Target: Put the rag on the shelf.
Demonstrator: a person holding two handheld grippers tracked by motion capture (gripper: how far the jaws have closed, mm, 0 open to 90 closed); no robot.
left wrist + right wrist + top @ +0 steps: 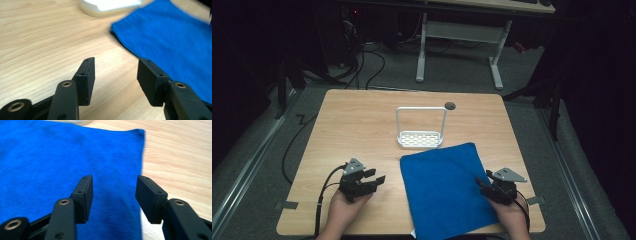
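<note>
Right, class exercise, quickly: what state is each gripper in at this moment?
Left gripper: open, holding nothing, above bare wooden table.
Right gripper: open, holding nothing, over the right edge of the blue cloth.

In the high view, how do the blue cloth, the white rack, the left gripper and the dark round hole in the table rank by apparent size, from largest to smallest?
1. blue cloth
2. white rack
3. left gripper, close to the rack's size, and nearer the camera, so this order is unsure
4. dark round hole
</note>
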